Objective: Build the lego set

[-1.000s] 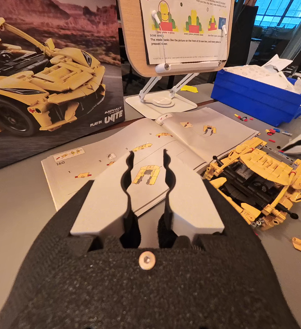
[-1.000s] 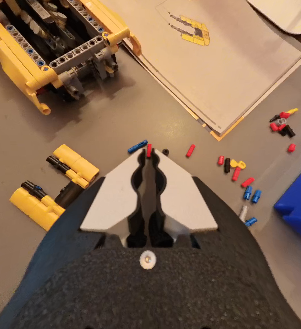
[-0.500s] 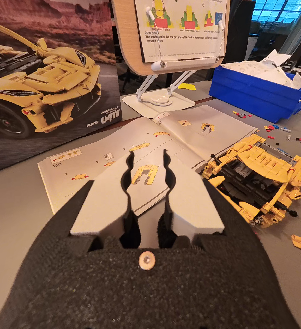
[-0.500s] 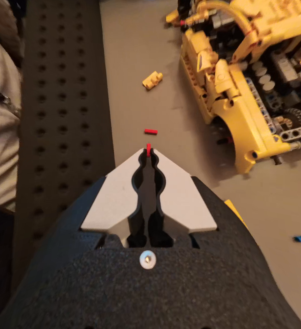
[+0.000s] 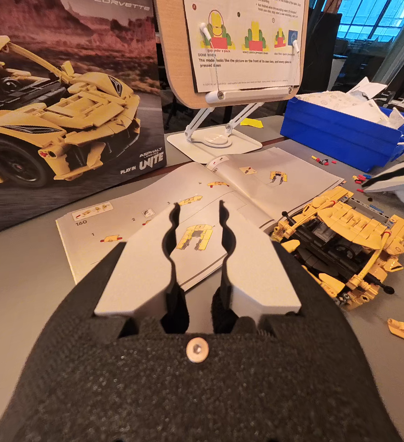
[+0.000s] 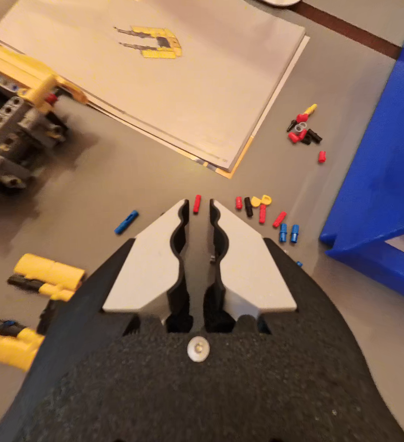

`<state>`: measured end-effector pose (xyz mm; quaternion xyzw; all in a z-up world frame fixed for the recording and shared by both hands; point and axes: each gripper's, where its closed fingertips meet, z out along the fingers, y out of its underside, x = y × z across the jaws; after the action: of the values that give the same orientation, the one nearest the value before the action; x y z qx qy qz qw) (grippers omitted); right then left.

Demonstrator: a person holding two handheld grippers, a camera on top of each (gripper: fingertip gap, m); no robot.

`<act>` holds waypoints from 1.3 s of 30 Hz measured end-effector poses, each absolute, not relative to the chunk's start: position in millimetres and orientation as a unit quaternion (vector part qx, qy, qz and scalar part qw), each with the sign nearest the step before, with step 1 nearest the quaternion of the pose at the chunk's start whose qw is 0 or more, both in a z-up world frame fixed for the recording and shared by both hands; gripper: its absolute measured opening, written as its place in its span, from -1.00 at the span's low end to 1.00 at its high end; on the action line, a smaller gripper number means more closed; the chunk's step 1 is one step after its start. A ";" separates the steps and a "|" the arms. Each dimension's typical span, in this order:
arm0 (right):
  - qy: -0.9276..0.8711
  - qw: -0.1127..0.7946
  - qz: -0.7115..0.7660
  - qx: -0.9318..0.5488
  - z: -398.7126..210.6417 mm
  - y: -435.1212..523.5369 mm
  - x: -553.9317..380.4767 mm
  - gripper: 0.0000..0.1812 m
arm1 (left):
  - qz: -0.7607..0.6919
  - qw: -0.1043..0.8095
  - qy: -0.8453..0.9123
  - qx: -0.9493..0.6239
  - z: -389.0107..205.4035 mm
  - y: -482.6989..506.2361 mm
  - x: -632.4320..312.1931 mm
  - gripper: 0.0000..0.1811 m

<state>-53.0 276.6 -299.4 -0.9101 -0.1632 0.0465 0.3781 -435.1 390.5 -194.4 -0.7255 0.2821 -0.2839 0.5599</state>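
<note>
the grey worktop (image 5: 17, 275) is shown carrying, from largest to smallest, the set's box (image 5: 64, 95), the open instruction booklet (image 5: 256, 191), the blue bin (image 6: 387, 143), the part-built yellow car (image 5: 344, 248), two yellow-and-black subassemblies (image 6: 48, 275) and scattered small pins. the left hand-held gripper (image 5: 198, 205) is held open and empty above the booklet, with the car lying to its right. the right hand-held gripper (image 6: 198, 203) is also open, gripping nothing, and is held low over the loose pins. a red pin (image 6: 197, 203) is seen lying on the worktop directly ahead of the right fingertips, framed in the gap between them; whether it is touched cannot be told. its long axis runs nearly along the gripper's forward line, pointing away toward the booklet's corner, so the jaws would close across its width. the right hand-held gripper is judged far the nearer. a blue pin (image 6: 126, 221) lies just to the left, angled.
</note>
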 end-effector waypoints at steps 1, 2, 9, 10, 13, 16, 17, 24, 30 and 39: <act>-0.166 0.375 0.038 -0.911 -301.9 278.0 -52.0 -0.87 | -0.282 0.560 0.283 -0.726 -194.8 390.6 -435.3 -0.64; -0.173 0.369 0.040 -0.912 -304.4 277.6 -54.5 -0.96 | -0.282 0.560 0.284 -0.726 -194.8 390.5 -435.1 -0.64; -0.353 0.362 0.202 -0.839 -265.6 218.7 -152.3 -0.96 | -0.282 0.557 0.287 -0.727 -196.5 390.2 -433.6 -0.64; -0.400 0.337 0.231 -0.820 -267.0 195.1 -174.9 -0.96 | -0.281 0.557 0.287 -0.726 -196.5 390.3 -433.4 -0.64; -0.468 0.301 0.246 -0.794 -281.5 151.9 -211.1 -0.96 | -0.282 0.556 0.288 -0.726 -197.1 390.1 -432.1 -0.64; -0.481 0.281 0.233 -0.797 -296.5 139.0 -218.2 -0.95 | -0.284 0.554 0.290 -0.727 -198.2 389.4 -430.4 -0.64; -0.480 0.276 0.229 -0.801 -300.6 138.6 -217.5 -0.95 | -0.284 0.554 0.291 -0.727 -198.2 389.0 -430.0 -0.64; -0.408 0.349 0.180 -0.825 -278.5 171.2 -173.3 -0.86 | -0.283 0.554 0.292 -0.726 -198.1 388.5 -429.7 -0.64; -0.229 0.387 0.033 -0.892 -280.6 240.4 -40.9 -0.73 | -0.281 0.555 0.296 -0.725 -197.6 387.5 -428.7 -0.64; -0.188 0.386 0.021 -0.903 -288.6 257.9 -7.7 -0.77 | -0.275 0.554 0.294 -0.729 -200.0 389.5 -431.2 -0.64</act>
<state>-7.7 257.9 -288.6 -0.9028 -0.1879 0.0206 0.3863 -431.2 389.5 -200.0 -0.7287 0.2943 -0.2752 0.5538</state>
